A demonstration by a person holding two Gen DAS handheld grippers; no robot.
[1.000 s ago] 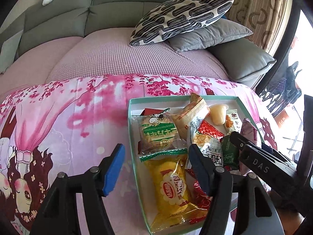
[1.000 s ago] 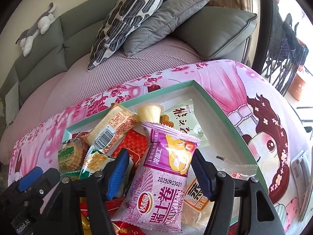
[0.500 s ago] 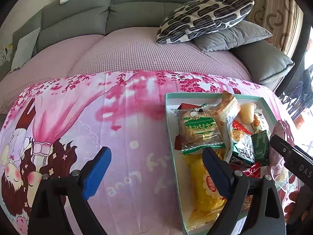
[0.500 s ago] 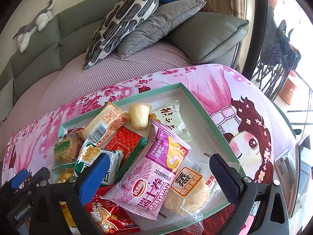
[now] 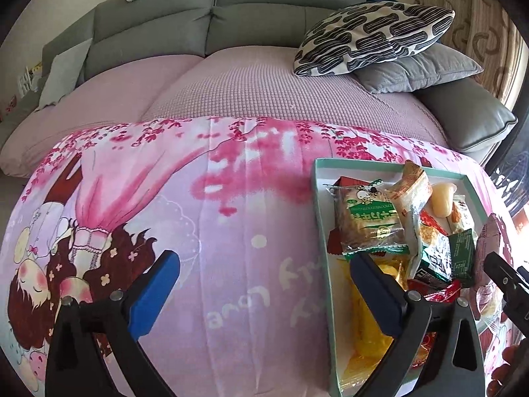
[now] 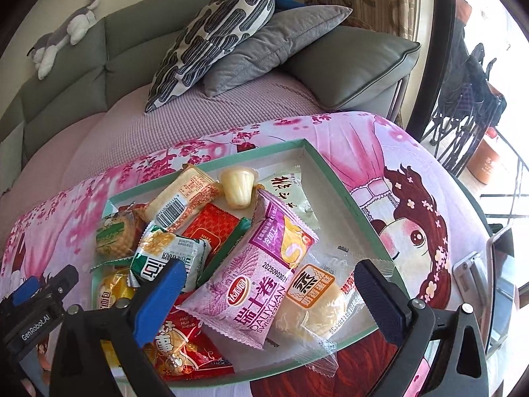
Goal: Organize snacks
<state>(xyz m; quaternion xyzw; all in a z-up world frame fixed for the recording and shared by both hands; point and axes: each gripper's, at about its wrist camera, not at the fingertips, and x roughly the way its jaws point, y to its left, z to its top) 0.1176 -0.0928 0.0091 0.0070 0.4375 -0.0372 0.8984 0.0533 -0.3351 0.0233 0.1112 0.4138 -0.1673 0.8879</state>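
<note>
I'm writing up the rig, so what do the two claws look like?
Both match: the left claw and right claw have black plastic arms with silver rivets and flat blue pads. The left claw's body, seen from the right camera, reads "GenRobot.AI" in white.

We see the left tool (image 5: 264, 294) opening wider, off the yellow packet (image 5: 367, 324) and out over the pink cloth (image 5: 231, 231), with only its right finger above the green tray (image 5: 322, 218). The right tool (image 6: 267, 294) stands spread now, and the purple packet (image 6: 261, 278) it gripped lies loose on the other snacks.
</note>
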